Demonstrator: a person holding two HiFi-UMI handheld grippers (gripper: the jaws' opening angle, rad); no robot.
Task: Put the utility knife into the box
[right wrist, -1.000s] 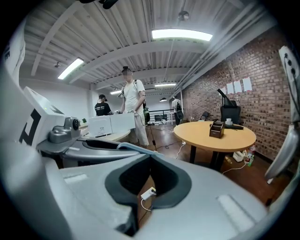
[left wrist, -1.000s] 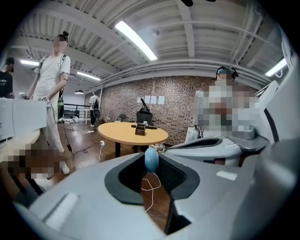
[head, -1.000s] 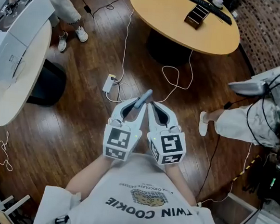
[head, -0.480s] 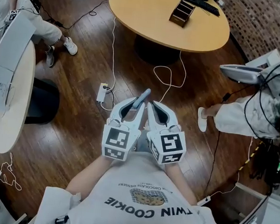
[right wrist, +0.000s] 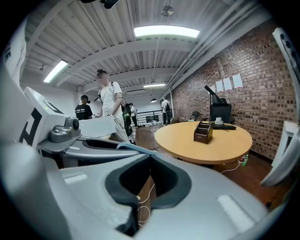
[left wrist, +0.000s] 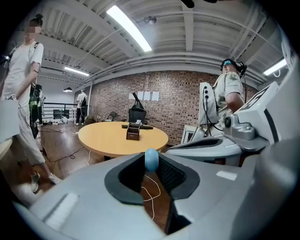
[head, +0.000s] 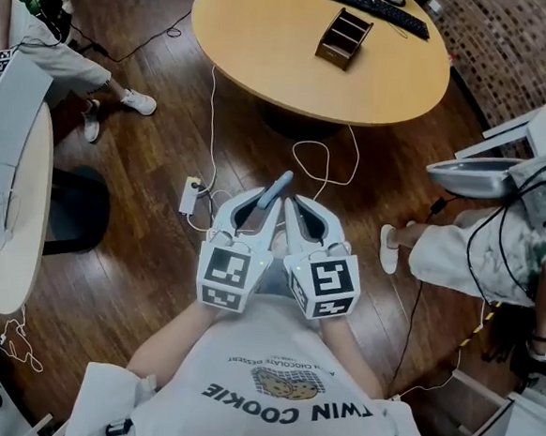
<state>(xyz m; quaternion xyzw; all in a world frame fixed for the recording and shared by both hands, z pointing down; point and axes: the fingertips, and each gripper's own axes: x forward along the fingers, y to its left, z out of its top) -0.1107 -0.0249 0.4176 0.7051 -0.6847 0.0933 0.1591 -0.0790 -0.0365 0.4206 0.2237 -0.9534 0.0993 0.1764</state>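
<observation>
My left gripper point(head: 272, 201) is shut on a blue-grey utility knife point(head: 276, 189), whose end pokes out past the fingertips. In the left gripper view the knife's rounded blue end point(left wrist: 151, 159) sits pinched between the dark pads. My right gripper point(head: 294, 205) is held beside the left one, shut with nothing in it point(right wrist: 150, 159). Both are close in front of my chest, above the wooden floor. The dark brown compartment box point(head: 344, 38) stands on the round wooden table point(head: 259, 33) ahead, also seen as the box point(left wrist: 133, 131) and the box point(right wrist: 203, 131).
A black keyboard point(head: 376, 9) lies behind the box. A white power strip point(head: 191, 197) and loose cables point(head: 325, 160) lie on the floor between me and the table. A seated person point(head: 468, 247) is at right, a white table point(head: 11, 201) and black stool point(head: 76, 211) at left.
The round table and box have slid toward the middle of the head view. Both grippers keep their pose, the knife still held in the left one.
</observation>
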